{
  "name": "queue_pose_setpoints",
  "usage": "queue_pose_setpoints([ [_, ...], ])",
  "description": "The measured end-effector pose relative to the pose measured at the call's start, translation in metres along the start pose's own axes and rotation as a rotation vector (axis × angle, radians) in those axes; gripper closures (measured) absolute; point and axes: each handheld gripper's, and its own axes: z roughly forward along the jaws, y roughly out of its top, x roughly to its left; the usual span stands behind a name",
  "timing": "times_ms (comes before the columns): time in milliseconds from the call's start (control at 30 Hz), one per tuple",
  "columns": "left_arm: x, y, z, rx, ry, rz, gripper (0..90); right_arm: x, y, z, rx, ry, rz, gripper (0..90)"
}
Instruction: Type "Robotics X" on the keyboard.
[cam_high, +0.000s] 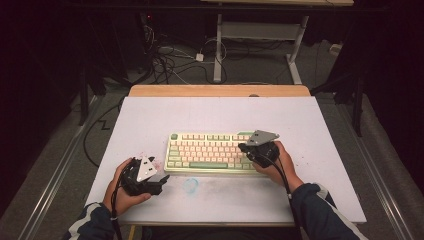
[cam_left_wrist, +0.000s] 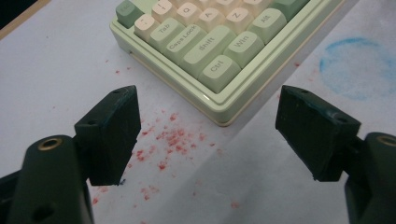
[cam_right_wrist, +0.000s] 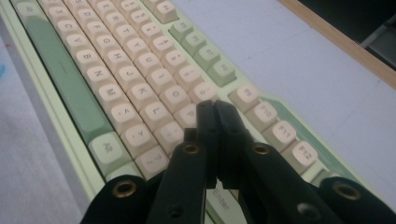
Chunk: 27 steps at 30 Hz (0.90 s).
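Pale green plastic keyboard with cream keycaps (cam_high: 210, 151) lay mid-surface (cam_high: 300, 120). Right hand-held gripper (cam_right_wrist: 215, 111) hovered clenched, empty, over right-side keys; left hand-held gripper (cam_left_wrist: 208, 116) gaped released near Ctrl corner. Best pressed straight down, tips centred on one key, no neighbours clipped.

A pale green keyboard (cam_high: 212, 151) with cream keys is sitting on a white bench (cam_high: 310, 125) flecked with red and a blue ring (cam_left_wrist: 357, 67).
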Motion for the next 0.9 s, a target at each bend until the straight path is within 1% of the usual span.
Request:
queue_pose_setpoints([
  [200, 0.000, -0.001, 0.001, 0.004, 0.002, -0.005, 20.9, 0.005, 0.015, 0.012, -0.002, 0.017, -0.016, 90.0],
  [333, 0.000, -0.003, 0.002, 0.020, 0.002, 0.005, 21.0, 0.009, 0.020, 0.022, 0.017, 0.024, -0.024, 90.0],
  [367, -0.001, -0.003, 0.003, 0.020, 0.006, 0.009, 21.0, 0.011, 0.022, 0.026, 0.028, 0.029, -0.027, 90.0],
  [400, -0.001, -0.003, 0.003, 0.019, 0.006, 0.012, 21.0, 0.011, 0.022, 0.026, 0.028, 0.029, -0.027, 90.0],
  [567, 0.000, -0.003, 0.003, 0.016, 0.006, 0.012, 21.0, 0.015, 0.023, 0.038, 0.061, 0.032, -0.032, 90.0],
  [633, 0.000, -0.002, 0.003, 0.010, 0.007, 0.011, 21.0, 0.016, 0.023, 0.041, 0.063, 0.036, -0.036, 90.0],
  [800, -0.001, -0.003, 0.004, 0.016, 0.003, 0.012, 21.0, 0.016, 0.024, 0.045, 0.073, 0.031, -0.033, 90.0],
  [833, -0.001, -0.003, 0.004, 0.018, 0.002, 0.013, 21.0, 0.016, 0.023, 0.045, 0.080, 0.034, -0.033, 90.0],
  [867, -0.001, -0.004, 0.004, 0.019, 0.002, 0.015, 21.0, 0.017, 0.023, 0.046, 0.099, 0.032, -0.040, 90.0],
  [900, -0.001, -0.004, 0.004, 0.019, 0.002, 0.017, 21.0, 0.017, 0.023, 0.046, 0.097, 0.041, -0.037, 90.0],
])
